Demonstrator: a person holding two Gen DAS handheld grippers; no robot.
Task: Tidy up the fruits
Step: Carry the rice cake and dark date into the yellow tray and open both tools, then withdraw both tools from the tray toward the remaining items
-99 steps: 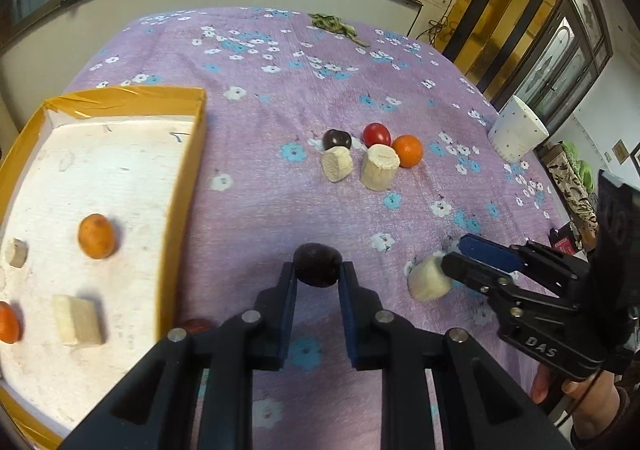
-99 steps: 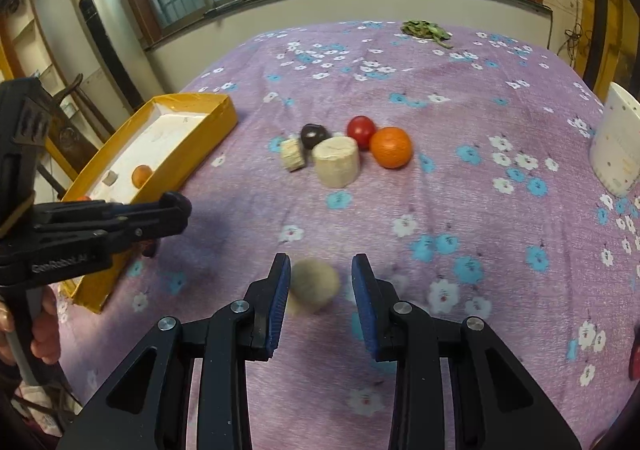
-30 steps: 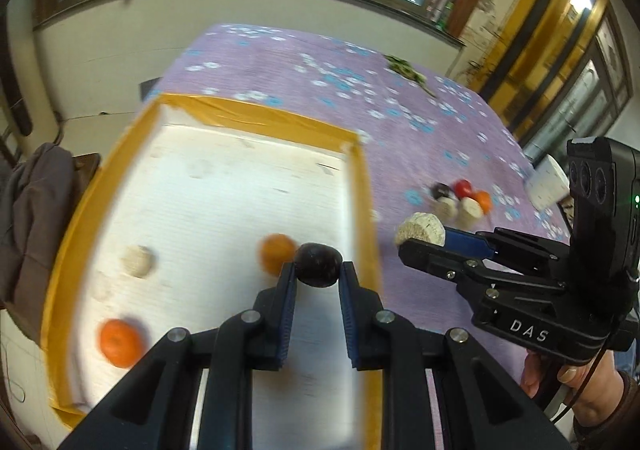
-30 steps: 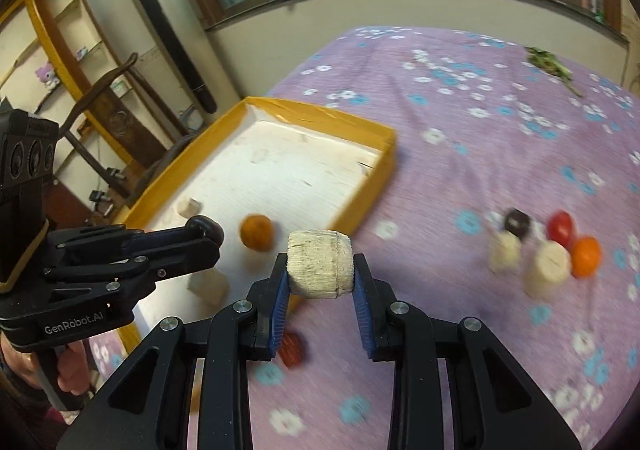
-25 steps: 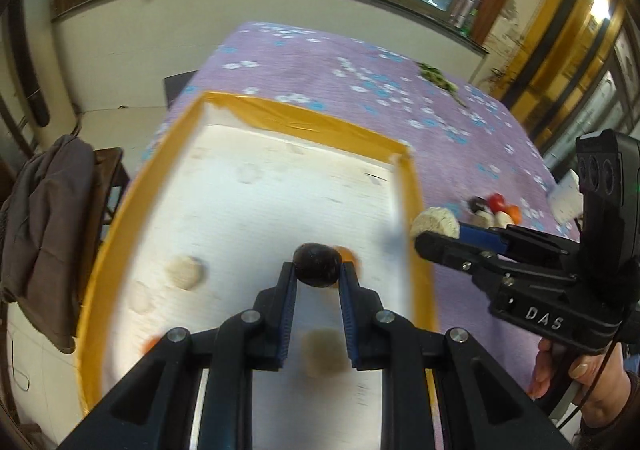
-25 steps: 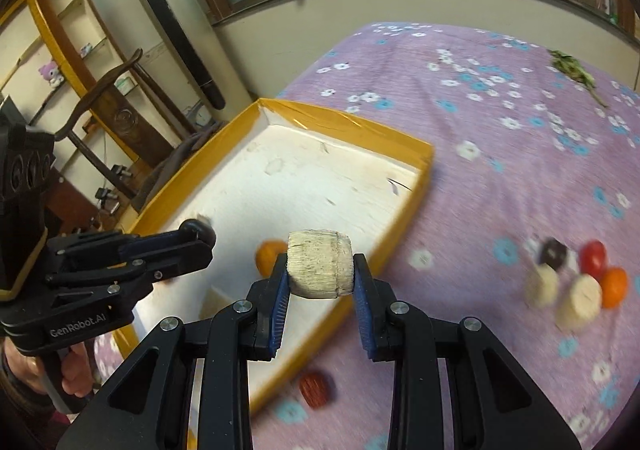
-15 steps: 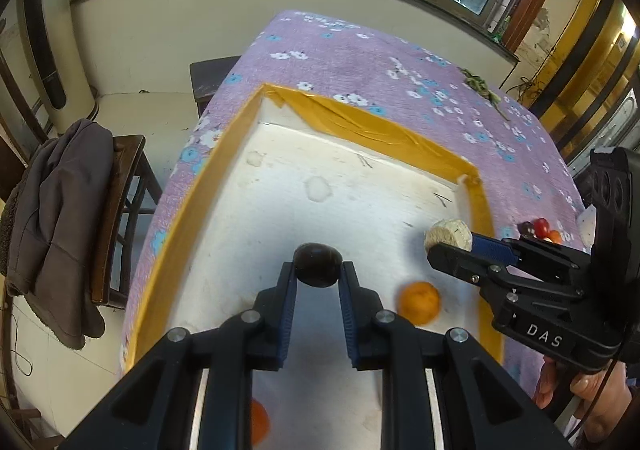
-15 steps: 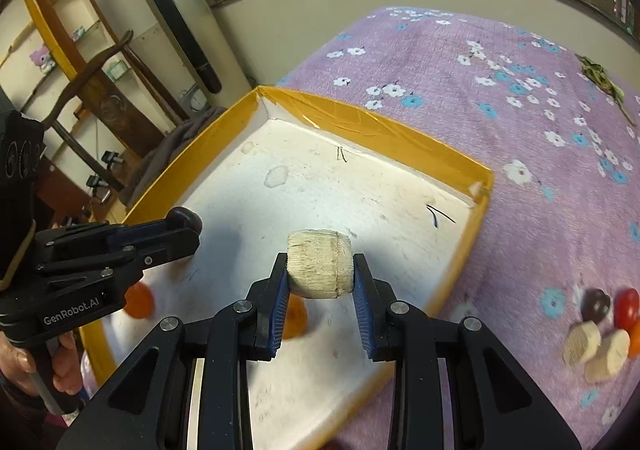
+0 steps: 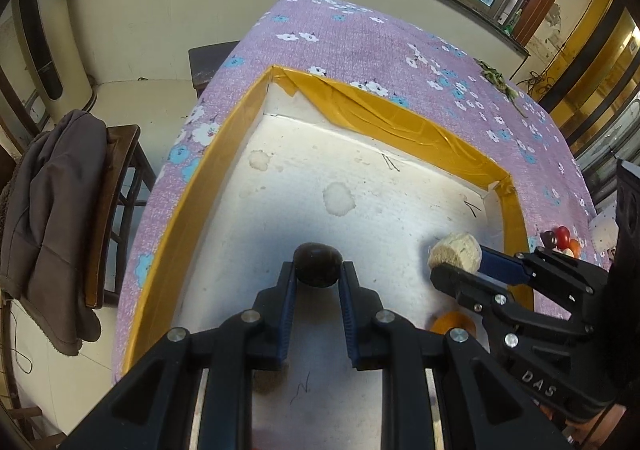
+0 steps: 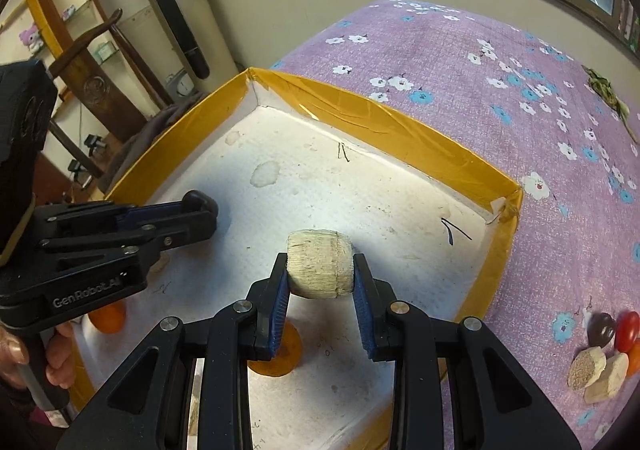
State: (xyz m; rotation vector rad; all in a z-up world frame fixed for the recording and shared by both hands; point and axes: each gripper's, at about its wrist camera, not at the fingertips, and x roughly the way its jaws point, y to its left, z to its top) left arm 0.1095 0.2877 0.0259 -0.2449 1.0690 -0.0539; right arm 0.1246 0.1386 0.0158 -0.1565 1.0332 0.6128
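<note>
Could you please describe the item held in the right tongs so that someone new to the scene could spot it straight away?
Find the yellow-rimmed tray with a white floor on the purple flowered cloth. Above its floor, the right tongs grip a pale beige, fibrous, stubby cylinder. Unlike the smooth dark round fruit in the left tongs and the oranges lying below, it is rough and flat-ended.
</note>
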